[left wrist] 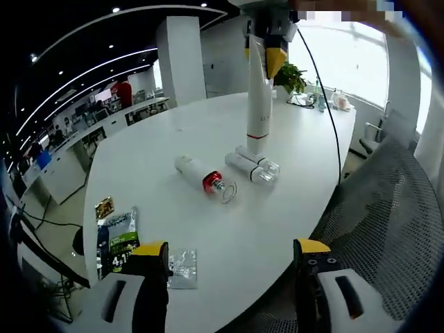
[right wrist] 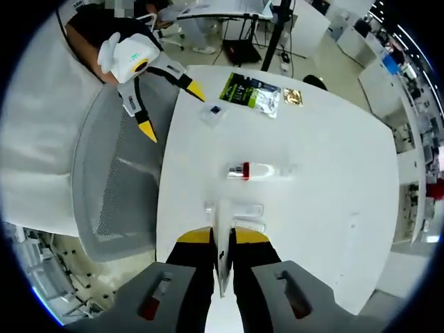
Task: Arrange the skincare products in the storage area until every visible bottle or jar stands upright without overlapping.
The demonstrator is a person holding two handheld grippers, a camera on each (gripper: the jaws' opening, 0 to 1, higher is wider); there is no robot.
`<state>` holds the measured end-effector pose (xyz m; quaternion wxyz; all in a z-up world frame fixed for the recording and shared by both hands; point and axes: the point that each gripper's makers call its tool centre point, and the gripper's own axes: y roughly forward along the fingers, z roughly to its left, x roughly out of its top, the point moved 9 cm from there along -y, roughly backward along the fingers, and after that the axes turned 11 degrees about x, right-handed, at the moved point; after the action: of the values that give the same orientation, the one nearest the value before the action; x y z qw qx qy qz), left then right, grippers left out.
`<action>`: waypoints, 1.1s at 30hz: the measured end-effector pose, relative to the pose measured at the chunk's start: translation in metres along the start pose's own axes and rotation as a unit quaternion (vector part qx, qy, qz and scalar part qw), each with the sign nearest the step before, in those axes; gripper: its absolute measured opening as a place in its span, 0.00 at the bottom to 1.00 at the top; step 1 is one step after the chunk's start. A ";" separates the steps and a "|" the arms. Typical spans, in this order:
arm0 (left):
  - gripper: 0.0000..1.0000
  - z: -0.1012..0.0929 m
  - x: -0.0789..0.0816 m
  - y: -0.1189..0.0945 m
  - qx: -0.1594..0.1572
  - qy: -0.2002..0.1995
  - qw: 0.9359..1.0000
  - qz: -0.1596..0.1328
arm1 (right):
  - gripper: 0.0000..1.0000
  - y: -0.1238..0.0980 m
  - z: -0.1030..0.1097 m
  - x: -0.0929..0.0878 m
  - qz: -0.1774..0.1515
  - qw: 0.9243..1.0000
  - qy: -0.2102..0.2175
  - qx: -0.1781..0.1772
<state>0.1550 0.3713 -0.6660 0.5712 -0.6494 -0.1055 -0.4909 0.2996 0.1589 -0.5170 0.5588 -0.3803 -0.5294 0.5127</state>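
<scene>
White table (left wrist: pixel 208 236), oval, in an open office: three skincare items on it or over it. Item one, a tall white tube (left wrist: pixel 259 104), pinched near its top end by the right gripper (right wrist: pixel 222 244), whose yellow-tipped jaws close on it from both sides; in the left gripper view the tube hangs upright with its cap end down, at or just above the tabletop (whether it actually touches cannot be told). Item two, a pair of small clear-capped bottles (left wrist: pixel 252 165), lying on their sides side by side, right at the foot of the tube. Item three, a white bottle with a red collar (left wrist: pixel 204 177), also lying flat, just beside the pair. The left gripper (left wrist: pixel 229 253) is held back at the near edge of the table, jaws spread wide and holding nothing. Also present: a green snack packet (left wrist: pixel 118 239) and a small clear sachet (left wrist: pixel 182 267), near the left gripper, apart from the bottles; a mesh chair (left wrist: pixel 388 208) drawn up to the table. Handling note, as judgement: the tube wants setting down squarely on its cap, clear of the two bottles crowding its base, and the grip eased only once it stands steady; a tall, narrow thing like this would likely tip if let go at a lean.
</scene>
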 end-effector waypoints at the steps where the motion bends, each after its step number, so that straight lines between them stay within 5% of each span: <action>1: 0.73 0.000 0.000 0.000 0.001 0.001 1.000 0.002 | 0.06 -0.001 -0.003 0.000 0.002 1.000 -0.001 0.001; 15: 0.70 0.002 -0.005 0.002 0.017 0.015 0.999 0.023 | 0.06 -0.016 -0.046 -0.006 0.011 1.000 0.000 -0.009; 33: 0.67 0.003 -0.009 0.005 0.026 0.028 0.998 0.045 | 0.06 0.000 -0.119 -0.023 0.029 0.999 0.043 -0.015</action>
<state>0.1555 0.3764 -0.6752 0.6124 -0.6241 -0.0727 -0.4798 0.4186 0.1507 -0.5398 0.5603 -0.4254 -0.5013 0.5038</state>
